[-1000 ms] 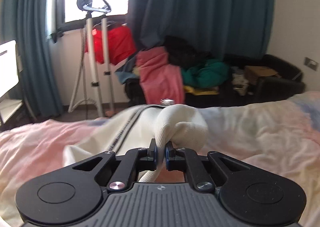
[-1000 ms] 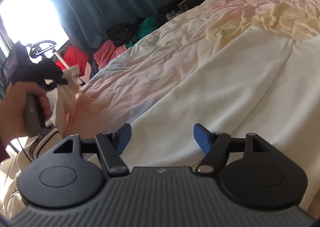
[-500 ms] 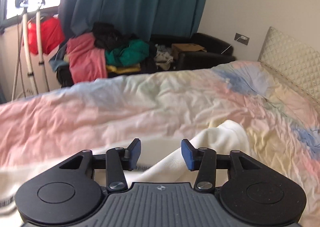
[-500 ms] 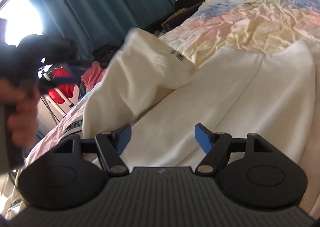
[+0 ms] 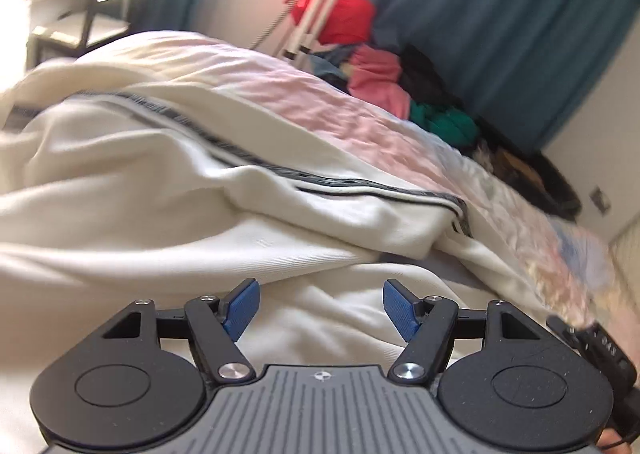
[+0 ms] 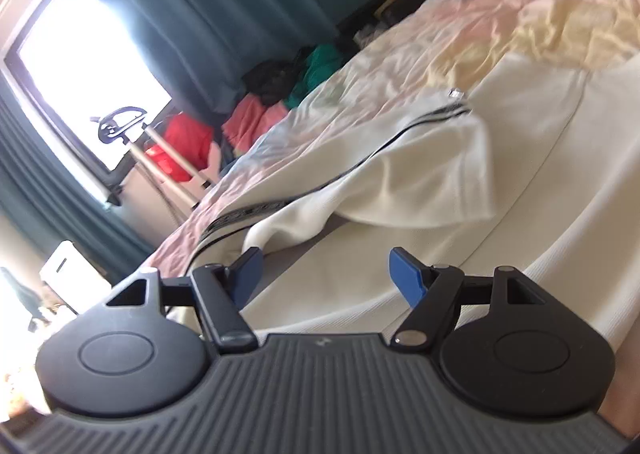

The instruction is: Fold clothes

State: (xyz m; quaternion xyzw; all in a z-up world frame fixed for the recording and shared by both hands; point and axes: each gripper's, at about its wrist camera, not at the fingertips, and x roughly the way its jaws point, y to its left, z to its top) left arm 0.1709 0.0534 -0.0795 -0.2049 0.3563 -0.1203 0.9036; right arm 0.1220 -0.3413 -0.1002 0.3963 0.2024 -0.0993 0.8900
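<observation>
A cream-white garment (image 5: 168, 190) with a dark striped trim (image 5: 280, 170) lies spread on the bed, one part folded over the rest. In the right wrist view the same garment (image 6: 420, 158) shows its folded flap ending near a small metal zip pull (image 6: 456, 94). My left gripper (image 5: 320, 304) hovers open just above the cloth, nothing between its blue pads (image 5: 240, 308). My right gripper (image 6: 325, 274) is open too, low over the garment's flat lower part, holding nothing.
The garment rests on a pastel pink, yellow and blue bedsheet (image 6: 540, 14). Beyond the bed stand a clothes steamer pole (image 5: 316, 10), a pile of red, pink and green clothes (image 5: 384, 74) on a dark sofa, teal curtains (image 6: 224, 14) and a bright window.
A second ago my left gripper was shut on a bunch of the white cloth and carrying it over; it has let go, and the folded part now lies on the garment. Both views have swung.
</observation>
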